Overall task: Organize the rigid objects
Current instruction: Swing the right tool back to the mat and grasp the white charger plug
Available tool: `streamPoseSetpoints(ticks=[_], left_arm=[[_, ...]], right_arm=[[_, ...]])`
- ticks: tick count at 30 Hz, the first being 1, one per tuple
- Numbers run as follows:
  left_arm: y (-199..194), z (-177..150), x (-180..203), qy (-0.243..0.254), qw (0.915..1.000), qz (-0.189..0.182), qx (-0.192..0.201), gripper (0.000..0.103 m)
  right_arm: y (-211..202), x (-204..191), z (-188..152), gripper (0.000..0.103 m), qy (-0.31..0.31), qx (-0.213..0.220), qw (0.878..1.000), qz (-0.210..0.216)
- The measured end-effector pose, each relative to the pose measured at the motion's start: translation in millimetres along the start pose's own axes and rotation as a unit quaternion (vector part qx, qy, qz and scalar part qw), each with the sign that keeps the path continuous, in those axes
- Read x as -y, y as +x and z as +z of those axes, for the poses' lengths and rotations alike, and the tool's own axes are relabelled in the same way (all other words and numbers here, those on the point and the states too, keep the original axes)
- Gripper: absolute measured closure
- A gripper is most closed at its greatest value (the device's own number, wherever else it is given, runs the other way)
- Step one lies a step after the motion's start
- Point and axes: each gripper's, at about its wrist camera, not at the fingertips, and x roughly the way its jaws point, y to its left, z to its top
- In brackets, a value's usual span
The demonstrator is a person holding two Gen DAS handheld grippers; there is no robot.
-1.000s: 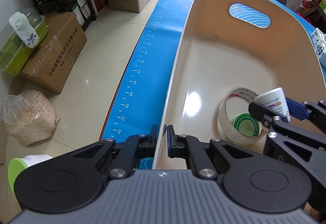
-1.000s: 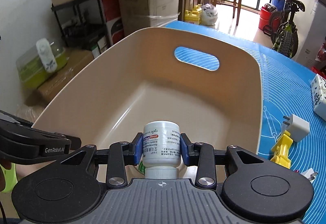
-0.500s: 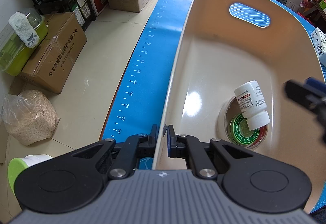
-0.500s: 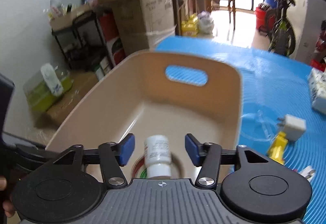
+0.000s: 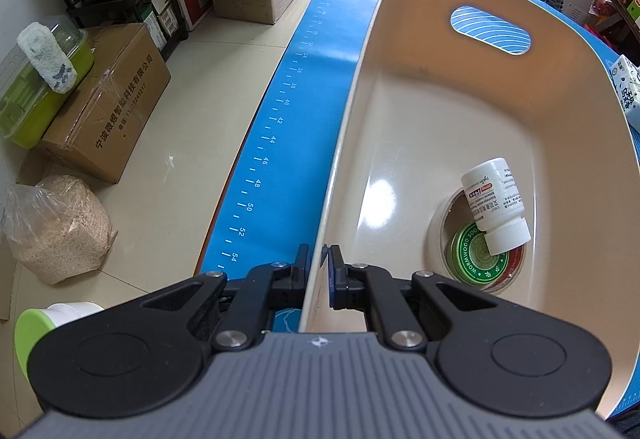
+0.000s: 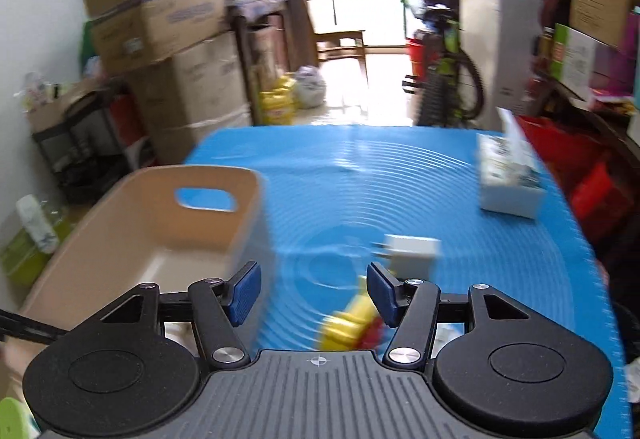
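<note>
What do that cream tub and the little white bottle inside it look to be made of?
The tub looks like moulded plastic, glossy: one smooth piece, with a bright glare on its floor. The bottle seems opaque white plastic, satin-finished, with a printed label. Neither is certain from looks alone.

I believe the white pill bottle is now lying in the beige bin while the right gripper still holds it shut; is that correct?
Not quite. The white pill bottle does lie in the beige bin, but the right gripper is open and empty, as the right wrist view shows, away from the bin over the blue mat.
</note>
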Motion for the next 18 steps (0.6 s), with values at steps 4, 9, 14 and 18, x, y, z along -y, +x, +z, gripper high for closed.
streamPoseSetpoints(ticks=[4,9,14,18], left_arm=[[0,0,0,0.0,1.0,0.0,0.0,0.093],[0,0,0,0.002,1.0,0.004,-0.001,0.093],[0,0,1,0.002,1.0,0.006,-0.002,0.093],[0,0,1,0.002,1.0,0.007,-0.002,0.093]], right_arm=[[6,33,-12,0.037,-0.027,-0.005,0.999,-0.029],[17,58,-23,0.037,-0.066,-0.031,0.997,-0.029],[30,61,-32,0.033,-0.101,-0.062,0.993,-0.016],[43,62,-42,0.033,-0.12,-0.081,0.989,-0.01]])
